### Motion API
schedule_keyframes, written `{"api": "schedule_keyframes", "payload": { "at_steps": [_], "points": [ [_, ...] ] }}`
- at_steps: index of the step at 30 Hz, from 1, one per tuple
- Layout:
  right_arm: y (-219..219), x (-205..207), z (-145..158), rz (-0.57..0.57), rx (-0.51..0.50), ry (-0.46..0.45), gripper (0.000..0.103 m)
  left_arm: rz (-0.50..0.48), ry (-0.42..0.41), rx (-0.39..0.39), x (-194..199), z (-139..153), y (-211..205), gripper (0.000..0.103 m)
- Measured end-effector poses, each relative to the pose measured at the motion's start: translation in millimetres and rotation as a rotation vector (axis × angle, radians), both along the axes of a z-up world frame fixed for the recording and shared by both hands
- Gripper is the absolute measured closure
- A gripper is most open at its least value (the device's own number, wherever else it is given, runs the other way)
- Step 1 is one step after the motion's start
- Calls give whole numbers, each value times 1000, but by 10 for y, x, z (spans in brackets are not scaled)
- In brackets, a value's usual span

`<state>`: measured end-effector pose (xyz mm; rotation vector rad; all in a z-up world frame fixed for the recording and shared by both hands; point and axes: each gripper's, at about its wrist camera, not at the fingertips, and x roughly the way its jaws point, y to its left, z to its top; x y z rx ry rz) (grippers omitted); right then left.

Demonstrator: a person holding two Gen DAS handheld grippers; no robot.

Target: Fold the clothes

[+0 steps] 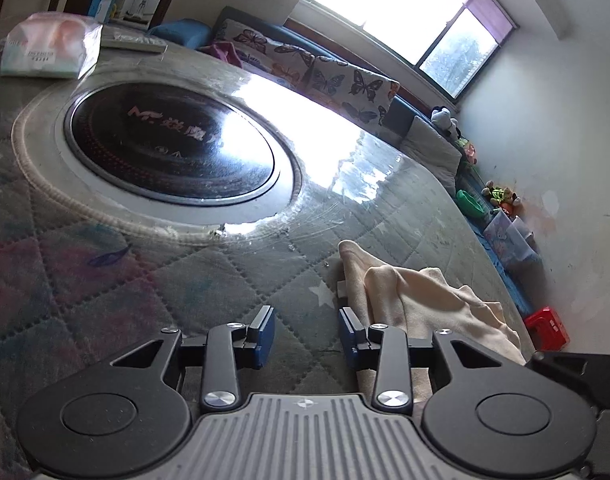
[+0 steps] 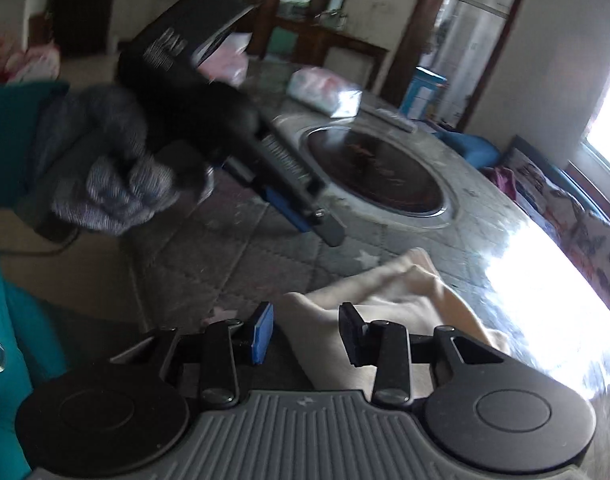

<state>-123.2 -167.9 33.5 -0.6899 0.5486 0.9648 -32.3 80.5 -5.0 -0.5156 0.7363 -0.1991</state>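
A cream-coloured garment (image 1: 417, 300) lies crumpled on the quilted table cover near the table's edge. My left gripper (image 1: 307, 330) is open and empty, just left of the garment; its right finger is beside the cloth's edge. In the right wrist view the same garment (image 2: 389, 296) lies under and ahead of my right gripper (image 2: 307, 330), which is open with the cloth between and below its fingers. The left gripper (image 2: 305, 212) shows there too, held in a gloved hand (image 2: 117, 176) above the table.
A round black hotplate (image 1: 173, 144) is set in the table's middle. A tissue pack (image 1: 49, 46) and a remote (image 1: 133, 42) lie at the far side. A sofa with butterfly cushions (image 1: 325, 76) and toys runs along the wall. A red box (image 1: 547, 328) sits on the floor.
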Motion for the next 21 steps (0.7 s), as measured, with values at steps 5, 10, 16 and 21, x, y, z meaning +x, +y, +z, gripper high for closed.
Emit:
{"api": "schedule_keyframes", "payload": {
  "at_steps": [5, 10, 16, 21],
  "points": [
    [51, 34, -127, -26, -21, -4, 69, 1, 14, -46, 1, 13, 21, 57],
    [-26, 109, -67, -93, 41, 29, 88, -3, 37, -109, 26, -2, -16, 50],
    [-202, 269, 189, -150, 166, 82, 92, 18, 69, -245, 79, -14, -52, 38],
    [-314, 329, 322, -181, 224, 68, 93, 54, 128, -406, 187, -103, -75, 35]
  ]
}}
